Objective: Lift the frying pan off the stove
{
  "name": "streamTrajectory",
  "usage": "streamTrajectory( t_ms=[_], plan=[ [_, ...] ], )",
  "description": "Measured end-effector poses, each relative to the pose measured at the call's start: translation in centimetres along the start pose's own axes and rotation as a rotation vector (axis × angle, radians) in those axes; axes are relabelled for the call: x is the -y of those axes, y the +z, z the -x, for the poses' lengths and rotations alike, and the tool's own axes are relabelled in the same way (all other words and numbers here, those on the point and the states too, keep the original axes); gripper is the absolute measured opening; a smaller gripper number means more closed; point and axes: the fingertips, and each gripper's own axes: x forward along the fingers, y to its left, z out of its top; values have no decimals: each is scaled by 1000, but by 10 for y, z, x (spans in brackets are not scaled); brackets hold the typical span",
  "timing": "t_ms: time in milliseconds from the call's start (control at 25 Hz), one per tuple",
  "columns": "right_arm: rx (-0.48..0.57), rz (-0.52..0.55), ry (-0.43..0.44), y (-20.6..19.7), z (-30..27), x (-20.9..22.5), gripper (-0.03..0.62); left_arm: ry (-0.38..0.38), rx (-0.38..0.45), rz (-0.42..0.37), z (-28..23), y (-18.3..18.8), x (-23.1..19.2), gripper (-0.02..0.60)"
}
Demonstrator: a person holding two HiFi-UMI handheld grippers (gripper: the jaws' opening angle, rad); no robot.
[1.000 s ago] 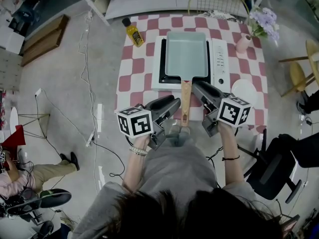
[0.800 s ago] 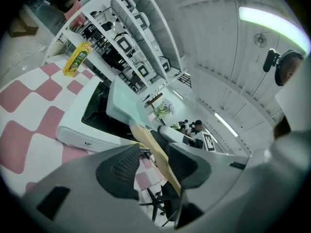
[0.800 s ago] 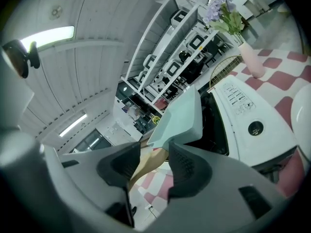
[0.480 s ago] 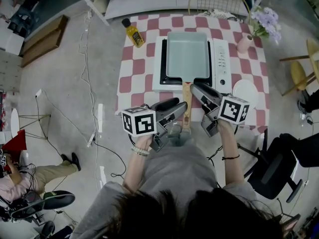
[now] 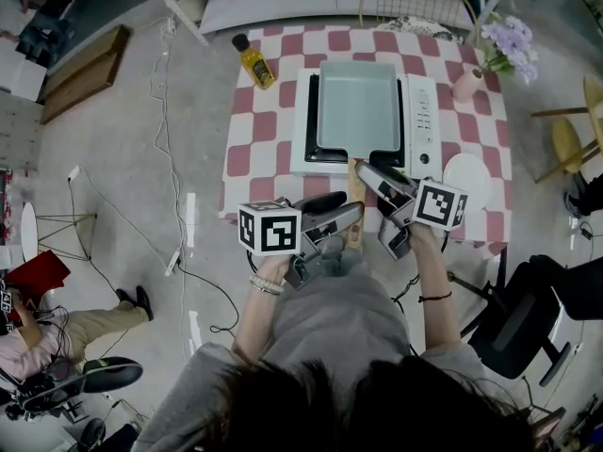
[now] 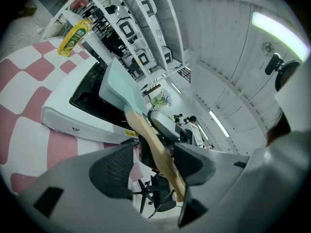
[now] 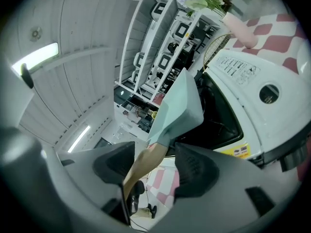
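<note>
A pale green rectangular frying pan (image 5: pixel 356 106) sits on the white stove (image 5: pixel 419 121), its wooden handle (image 5: pixel 355 185) pointing toward me. My left gripper (image 5: pixel 337 211) is at the handle's left side and my right gripper (image 5: pixel 373 181) at its right, near the pan. In the left gripper view the handle (image 6: pixel 153 147) runs between the widening jaws of the left gripper (image 6: pixel 155 166), close to the right pad. In the right gripper view the handle (image 7: pixel 142 165) lies between the spreading jaws of the right gripper (image 7: pixel 153 169), nearer the left pad. Neither pair presses on it.
The stove stands on a red-and-white checked table (image 5: pixel 252 149). A yellow oil bottle (image 5: pixel 252 61) is at the back left, a pink vase with flowers (image 5: pixel 464 81) at the back right, a white plate (image 5: pixel 466 172) right of the stove. A black chair (image 5: pixel 513 318) stands at my right.
Both grippers' jaws have spread wider around the wooden handle. The left gripper has shifted a little to the right, toward the handle. The pan still rests on the stove.
</note>
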Motion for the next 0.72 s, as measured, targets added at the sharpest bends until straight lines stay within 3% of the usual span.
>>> streamTrajectory(
  t_ms=[480, 720],
  plan=[
    [-56, -109, 153, -6, -21, -13, 261, -75, -91, 54, -14, -10, 5, 255],
    [-85, -133, 194, -6, -27, -15, 259, -114, -151, 37, -19, -14, 8, 252]
  ],
)
